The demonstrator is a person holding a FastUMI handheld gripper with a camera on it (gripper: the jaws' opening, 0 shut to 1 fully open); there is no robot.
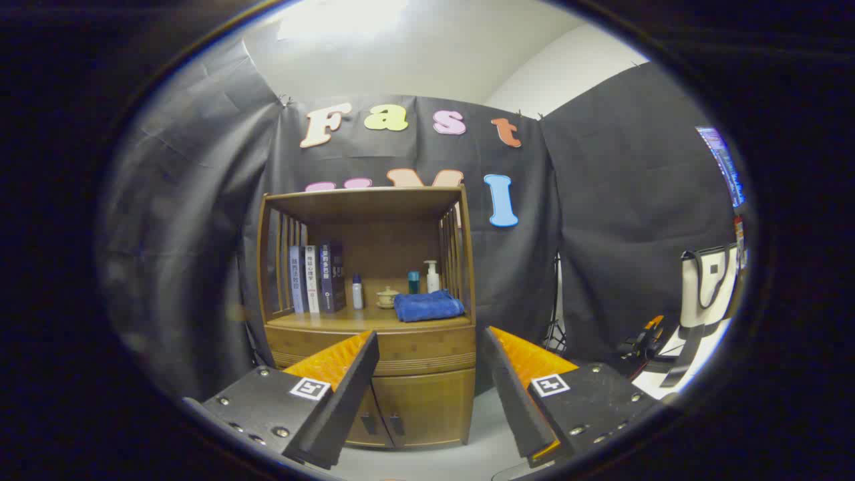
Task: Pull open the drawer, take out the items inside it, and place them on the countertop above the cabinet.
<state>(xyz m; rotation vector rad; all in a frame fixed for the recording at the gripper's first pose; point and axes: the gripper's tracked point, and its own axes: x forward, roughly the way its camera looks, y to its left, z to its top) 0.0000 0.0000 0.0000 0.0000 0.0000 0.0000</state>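
1. Gripper view: the gripper [427,374] has its fingers spread wide with nothing between them. It sits well back from the furniture, so I judge this an approach pose, jaws pre-opened for a handle.
2. The brown wooden cabinet with slatted sides [371,314] stands against the black cloth wall, beyond the fingers and framed in the gap between them. That suggests the tool is aimed at it.
3. The wide wooden drawer front [427,354] runs under the shelf board, above the two lower wooden doors [417,407]. It looks shut and its left part hides behind the left finger. I can't make out a handle. The items inside are hidden.
4. The countertop, the flat wooden shelf board above the drawer [334,322], is the drop spot. The front-left strip is bare, so that's likely where things can go.
5. Already on the countertop: three upright dark and pale books [315,278] at the back-left against the slats, then a small white bottle [357,292] and a small cream lidded cup [387,296] mid-back.
6. A folded blue towel [428,306] lies at the front-right edge, with a teal bottle [414,282] and a white pump bottle [432,276] behind it at the back-right.
7. Task stage, as I judge it: drawer not yet opened.
8. A white tote bag with black straps [708,287] hangs off to the right, well apart from the cabinet.
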